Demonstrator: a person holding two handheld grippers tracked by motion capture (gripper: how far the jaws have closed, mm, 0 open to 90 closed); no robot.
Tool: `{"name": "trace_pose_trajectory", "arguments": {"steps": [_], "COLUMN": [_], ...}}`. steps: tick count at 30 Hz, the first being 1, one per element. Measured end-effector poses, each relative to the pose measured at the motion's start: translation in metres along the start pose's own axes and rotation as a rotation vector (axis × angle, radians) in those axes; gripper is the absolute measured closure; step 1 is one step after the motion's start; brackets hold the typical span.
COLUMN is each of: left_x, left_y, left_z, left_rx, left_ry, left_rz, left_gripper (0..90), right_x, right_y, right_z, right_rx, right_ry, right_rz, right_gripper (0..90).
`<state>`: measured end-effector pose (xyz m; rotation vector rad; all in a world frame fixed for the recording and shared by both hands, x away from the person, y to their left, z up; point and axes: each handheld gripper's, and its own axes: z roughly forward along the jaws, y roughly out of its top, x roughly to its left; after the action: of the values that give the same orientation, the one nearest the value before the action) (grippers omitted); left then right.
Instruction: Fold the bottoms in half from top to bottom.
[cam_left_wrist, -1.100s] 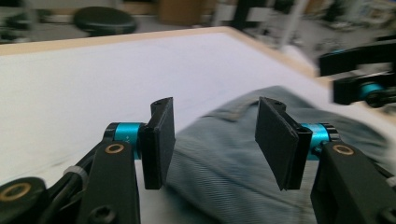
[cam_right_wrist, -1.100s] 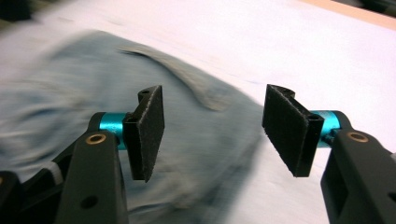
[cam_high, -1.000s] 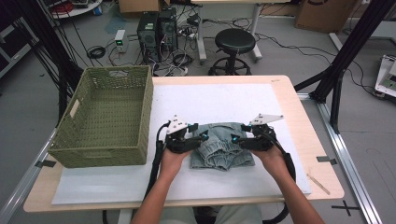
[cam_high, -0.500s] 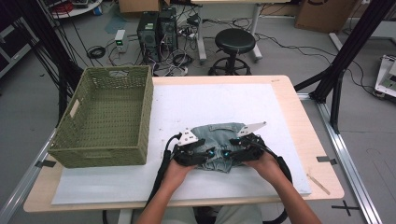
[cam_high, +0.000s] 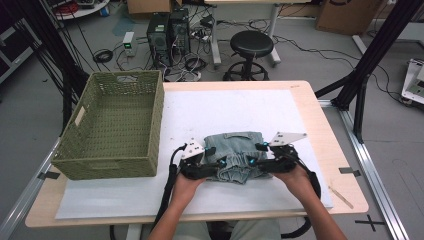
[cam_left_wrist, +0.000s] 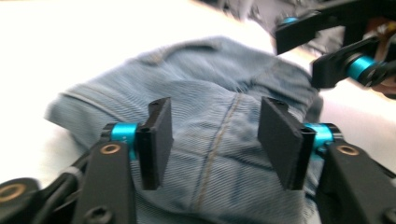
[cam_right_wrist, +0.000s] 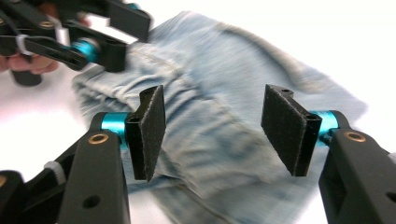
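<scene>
Even overhead light brightening the high view, soft faint shadows falling, white mat (cam_high: 240, 112) glaring and washing out in both gripper views, denim (cam_left_wrist: 219, 121) blurring with motion, backgrounds softening

basket (cam_high: 112, 127) left on table (cam_high: 320, 125); folded jeans (cam_high: 239, 150) right of it, near front edge

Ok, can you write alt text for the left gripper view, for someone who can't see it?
The left gripper, jaws open, hovers over folded light-blue denim shorts on a white table cover. The right gripper reaches in at the upper right.
</scene>
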<state>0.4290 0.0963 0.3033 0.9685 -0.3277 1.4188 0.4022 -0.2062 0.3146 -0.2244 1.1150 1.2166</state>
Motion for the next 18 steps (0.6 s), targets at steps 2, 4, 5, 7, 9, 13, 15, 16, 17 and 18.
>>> {"name": "trace_pose_trajectory", "arguments": {"steps": [2,4,5,7,9,13,15,16,17,18], "left_x": [0.003,0.006,0.006,0.008,0.009,0.011,0.011,0.012,0.012,0.012], "left_y": [0.002,0.002,0.002,0.002,0.001,0.002,0.001,0.001,-0.001,-0.002], "left_z": [-0.005,-0.009,-0.011,-0.013,-0.016,-0.02,-0.023,-0.024,-0.026,-0.028], "left_rx": [-0.026,-0.036,-0.04,-0.038,-0.042,-0.043,-0.045,-0.043,-0.036,-0.027], "left_ry": [0.01,0.014,0.017,0.021,0.025,0.03,0.032,0.034,0.034,0.041], "left_rz": [-0.007,-0.011,-0.011,-0.01,-0.012,-0.013,-0.016,-0.02,-0.021,-0.023], "left_gripper": [39.7,39.7,39.7,39.7,39.8,40.4,41.0,41.2,42.5,46.3], "right_x": [-0.007,-0.012,-0.013,-0.013,-0.014,-0.014,-0.015,-0.015,-0.015,-0.015], "right_y": [-0.005,-0.012,-0.016,-0.025,-0.033,-0.045,-0.048,-0.048,-0.048,-0.048], "right_z": [-0.01,-0.013,-0.012,-0.009,-0.006,0.001,0.0,0.0,0.0,0.0], "right_rx": [0.0,0.047,0.072,0.121,0.15,0.228,0.217,0.218,0.222,0.224], "right_ry": [-0.045,-0.062,-0.063,-0.061,-0.059,-0.067,-0.061,-0.056,-0.057,-0.06], "right_rz": [0.01,0.011,0.003,-0.004,-0.005,-0.017,-0.01,-0.007,-0.009,-0.008], "right_gripper": [49.4,57.9,62.7,68.5,70.8,73.0,73.0,73.0,73.0,73.0]}}
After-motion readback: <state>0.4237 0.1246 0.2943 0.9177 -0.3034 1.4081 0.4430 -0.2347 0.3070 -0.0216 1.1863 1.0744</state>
